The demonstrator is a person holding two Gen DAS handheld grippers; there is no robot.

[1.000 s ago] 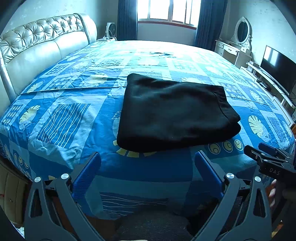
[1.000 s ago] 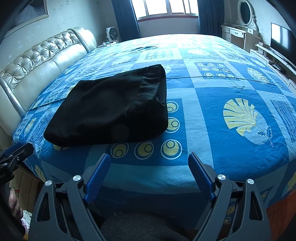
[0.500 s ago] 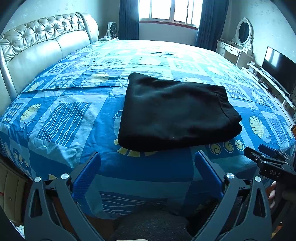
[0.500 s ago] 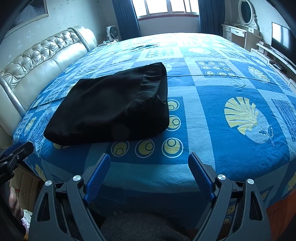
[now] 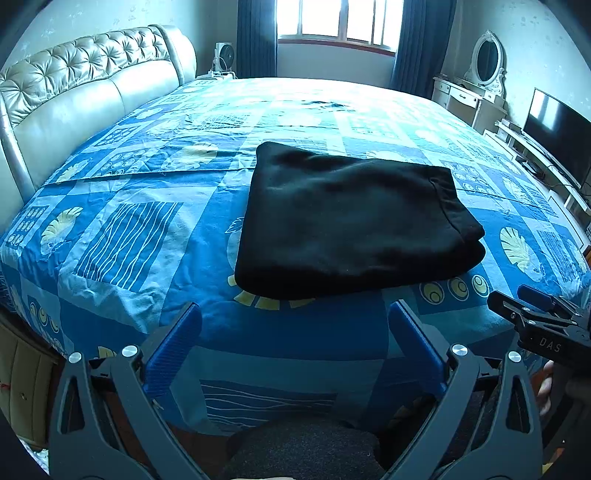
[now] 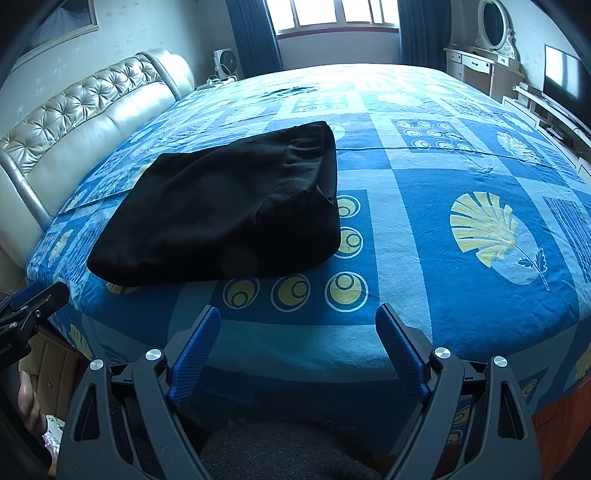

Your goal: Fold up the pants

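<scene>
Well, the bed [image 5: 122, 236] fills both views, a big one under a blue patchwork bedspread [image 6: 461, 177] printed with shells, rings and wavy stripes. Along its left side runs a tufted, cream leather headboard [image 5: 74, 92]. Behind, a bright window [image 5: 332, 18] sits between dark blue curtains [image 5: 256, 37], and on the right there's a white dressing table with an oval mirror [image 5: 487, 61] and a flat television [image 5: 557, 125] on a low stand.

And on the bedspread, near the front edge of the bed, lie the black pants [image 5: 343, 221], folded into a compact, thick rectangle, lying flat. The right wrist view shows them left of centre [image 6: 221, 214], with the gathered waistband on the far right end.

Both tools hover just short of the bed's front edge, apart from the pants. The left gripper [image 5: 293, 317] has its blue fingers [image 5: 173, 343] spread wide, nothing between them but bedspread. The right gripper [image 6: 297, 321] is the same: fingers [image 6: 400, 350] wide apart, empty. Each one pokes into the corner of the other's view, and a bit of a hand [image 6: 27, 402] shows at the lower left of the right wrist view.
</scene>
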